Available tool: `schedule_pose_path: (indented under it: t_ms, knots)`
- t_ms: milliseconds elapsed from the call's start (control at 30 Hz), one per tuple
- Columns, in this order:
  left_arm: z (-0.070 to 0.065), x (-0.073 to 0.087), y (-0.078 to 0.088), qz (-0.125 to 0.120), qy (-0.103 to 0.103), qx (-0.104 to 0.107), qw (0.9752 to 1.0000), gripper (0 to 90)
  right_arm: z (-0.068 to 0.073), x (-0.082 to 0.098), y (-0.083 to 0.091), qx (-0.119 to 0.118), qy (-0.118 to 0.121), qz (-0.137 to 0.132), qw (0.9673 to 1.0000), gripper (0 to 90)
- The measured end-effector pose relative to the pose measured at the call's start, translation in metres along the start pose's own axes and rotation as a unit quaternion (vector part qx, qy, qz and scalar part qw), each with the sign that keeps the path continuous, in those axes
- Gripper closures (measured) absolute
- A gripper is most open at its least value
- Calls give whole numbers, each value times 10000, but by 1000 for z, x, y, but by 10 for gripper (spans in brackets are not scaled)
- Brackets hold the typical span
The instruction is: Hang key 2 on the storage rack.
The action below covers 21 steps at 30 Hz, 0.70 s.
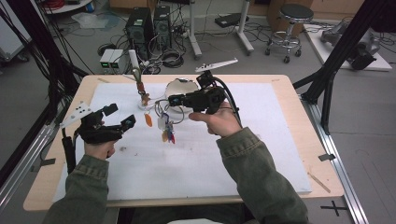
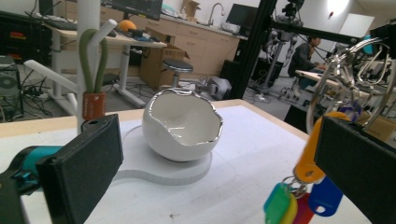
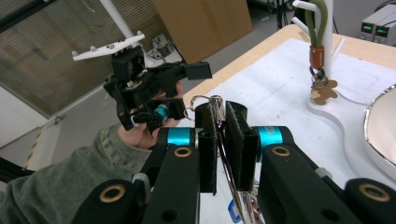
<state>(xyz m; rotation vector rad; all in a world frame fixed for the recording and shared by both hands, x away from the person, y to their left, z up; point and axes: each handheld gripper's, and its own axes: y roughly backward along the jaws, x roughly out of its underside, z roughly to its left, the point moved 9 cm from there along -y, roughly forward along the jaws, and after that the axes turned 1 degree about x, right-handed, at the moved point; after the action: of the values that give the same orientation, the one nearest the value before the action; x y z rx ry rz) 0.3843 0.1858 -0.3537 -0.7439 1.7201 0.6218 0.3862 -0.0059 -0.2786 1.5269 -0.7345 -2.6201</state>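
Observation:
My right gripper (image 1: 173, 100) is shut on a bunch of metal key rings (image 3: 219, 140) and holds it above the white mat. Coloured key tags (image 1: 167, 133) hang below it; in the left gripper view the tags (image 2: 299, 189) are yellow, green, red and blue. My left gripper (image 1: 120, 116) stands open at the left of the mat, with nothing between its jaws (image 2: 217, 140). A white egg-shaped bowl (image 1: 181, 88) sits on a white base behind the keys. Beside it a white peg stand (image 1: 139, 93) carries a green loop strap (image 2: 93, 56) with a brown tag.
A white foam mat (image 1: 210, 158) covers most of the wooden table (image 1: 299, 121). A small brown charm (image 3: 324, 91) hangs low on the stand. Dark frame posts (image 1: 336, 56) flank the table. Computers, cables and a stool stand on the floor beyond.

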Motion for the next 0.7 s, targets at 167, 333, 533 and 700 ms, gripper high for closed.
schedule_pose_path:
  t_ms: [167,333,533,700]
  knots:
    - [-11,-4,-4,14,40,193,9998,18,5,-1,-7,-80,-17,19,10000,836]
    - [-22,-9,-13,-12,212,342,9992,27,8,-2,-13,-99,9,51,9999,836]
    - [-35,-10,-24,96,302,533,9981,35,13,-4,-17,-138,31,31,9999,836]
    - [-36,-11,-28,43,612,500,9969,146,15,-6,-18,-184,-33,-23,9998,836]
